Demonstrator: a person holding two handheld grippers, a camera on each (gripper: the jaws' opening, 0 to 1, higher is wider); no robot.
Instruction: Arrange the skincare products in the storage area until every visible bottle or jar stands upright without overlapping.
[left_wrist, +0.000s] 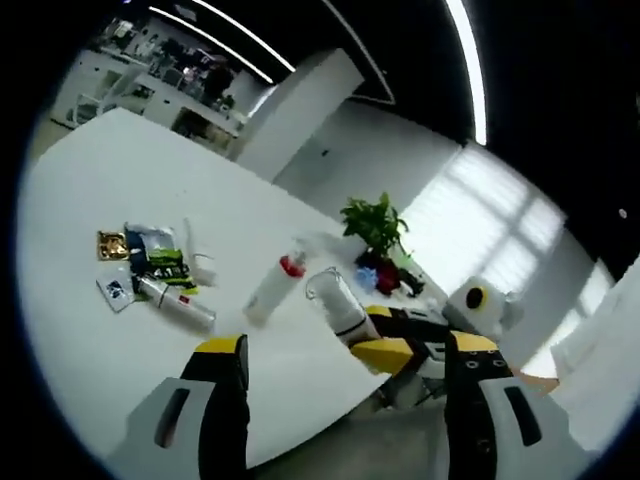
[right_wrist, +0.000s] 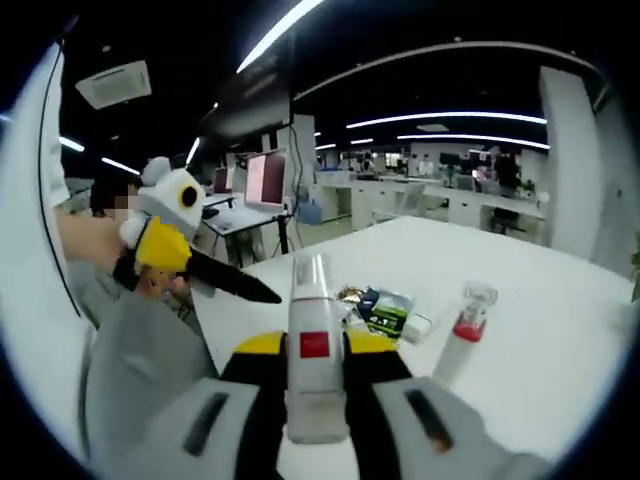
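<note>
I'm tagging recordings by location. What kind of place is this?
Probably an open-plan office: rows of desks with a monitor under long ceiling light strips. The work happens on a large white table with a potted plant.

White desk (left_wrist: 90, 180). Red-collared spray bottle (left_wrist: 272, 287) upright, silver can (left_wrist: 178, 303) lying flat beside sachets (left_wrist: 155, 258). Potted plant (left_wrist: 375, 225) at far edge.

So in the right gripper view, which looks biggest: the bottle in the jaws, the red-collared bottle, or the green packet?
As they look in that view:
1. The held bottle, though it is nearest the camera, which inflates it.
2. The red-collared bottle, standing on the table.
3. The green packet, smallest, though farther off.
</note>
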